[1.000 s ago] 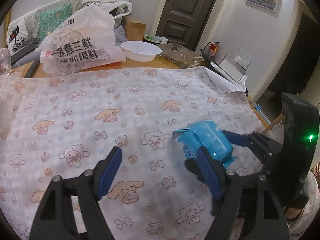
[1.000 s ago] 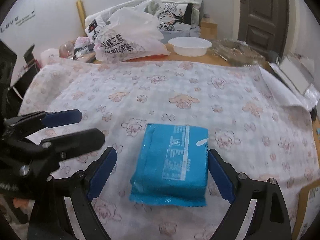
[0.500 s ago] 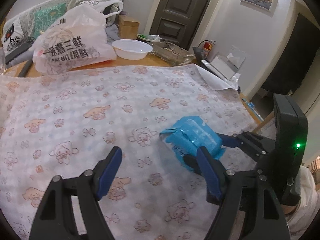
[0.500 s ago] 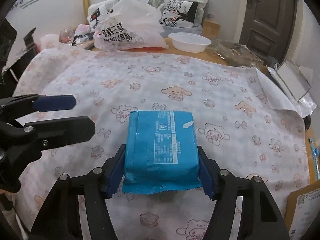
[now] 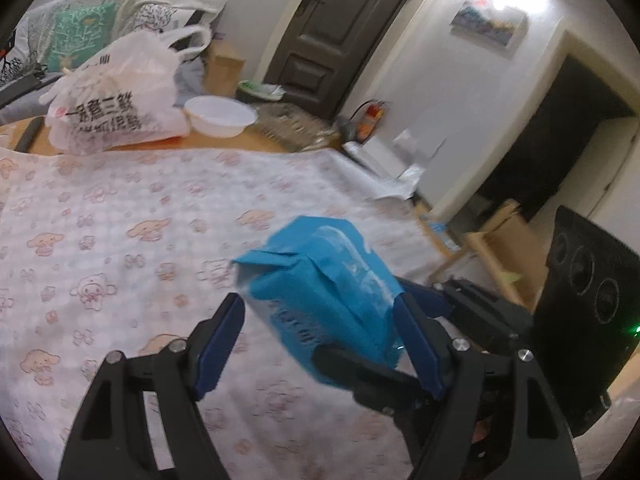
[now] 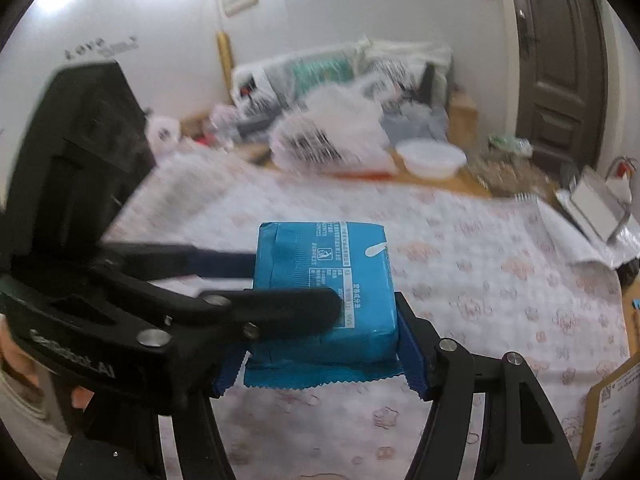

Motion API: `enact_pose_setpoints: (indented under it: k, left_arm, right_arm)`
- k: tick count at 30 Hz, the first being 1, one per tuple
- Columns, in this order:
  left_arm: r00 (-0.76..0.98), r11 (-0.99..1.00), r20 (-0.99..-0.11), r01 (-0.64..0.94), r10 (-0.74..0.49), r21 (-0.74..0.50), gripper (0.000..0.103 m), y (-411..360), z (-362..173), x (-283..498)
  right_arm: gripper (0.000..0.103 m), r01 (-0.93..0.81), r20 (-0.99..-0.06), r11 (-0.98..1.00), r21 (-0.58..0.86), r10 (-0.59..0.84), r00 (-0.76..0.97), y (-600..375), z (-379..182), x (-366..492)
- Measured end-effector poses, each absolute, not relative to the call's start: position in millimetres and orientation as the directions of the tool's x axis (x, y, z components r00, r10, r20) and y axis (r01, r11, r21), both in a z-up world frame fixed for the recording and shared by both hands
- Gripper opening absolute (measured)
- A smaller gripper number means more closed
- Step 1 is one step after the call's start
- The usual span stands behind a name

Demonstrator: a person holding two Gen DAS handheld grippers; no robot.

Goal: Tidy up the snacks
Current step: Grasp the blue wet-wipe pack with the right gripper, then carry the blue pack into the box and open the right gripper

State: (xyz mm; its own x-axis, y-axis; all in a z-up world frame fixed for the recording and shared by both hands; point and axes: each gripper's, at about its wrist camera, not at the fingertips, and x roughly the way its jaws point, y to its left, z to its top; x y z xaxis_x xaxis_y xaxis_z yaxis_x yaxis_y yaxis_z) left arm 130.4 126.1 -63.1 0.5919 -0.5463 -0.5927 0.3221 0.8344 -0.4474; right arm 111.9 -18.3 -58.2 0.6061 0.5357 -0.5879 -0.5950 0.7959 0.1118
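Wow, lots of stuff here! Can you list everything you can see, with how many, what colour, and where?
snack pack: one, blue, lifted above the table, clamped by the right gripper
tablecloth: one, white with pink cartoon animals, covering the table
plastic bag: one, white with black print, far table edge
bowl: one, white, beside the bag
door: one, dark brown, back wall
fire extinguisher: one, red, near the door
right gripper: black, blue pads, shut on the pack
left gripper: black, blue pads, open around the pack

glossy plastic snack pack (image 6: pixel 324 280); matt printed tablecloth (image 5: pixel 120 220).
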Motion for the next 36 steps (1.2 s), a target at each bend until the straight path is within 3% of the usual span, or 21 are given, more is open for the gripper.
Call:
enact_pose_setpoints:
  k: [1, 7, 14, 26, 36]
  left_arm:
    - [0.597, 0.831, -0.583, 0.325, -0.551, -0.451, 0.068, 126, -59, 128]
    - [0.638, 0.841, -0.553, 0.354, -0.536, -0.408, 0.064, 113, -30, 100]
    - [0.680, 0.879, -0.557, 0.384, -0.477, -0.283, 0.053, 79, 1, 68]
    - [0.678, 0.858, -0.550, 0.489, -0.487, -0.158, 0.052, -28, 48, 44]
    - [0.610, 0.793, -0.585, 0.601, -0.535, -0.099, 0.052, -147, 55, 59]
  right_arm:
    - [0.061, -0.606, -0.568, 0.788, 0.111, 0.551, 0.612, -19, -51, 105]
    - [0.061, -0.625, -0.525, 0.776, 0.084, 0.568, 0.634, -26, -27, 78]
    - [0.061, -0.616, -0.529, 0.787, 0.039, 0.539, 0.656, -49, -9, 50]
    - [0.061, -0.545, -0.449, 0.836, 0.056, 0.509, 0.735, -146, 24, 13]
    - [0.061, -0.423, -0.437, 0.901, 0.097, 0.421, 0.795, -254, 29, 11]
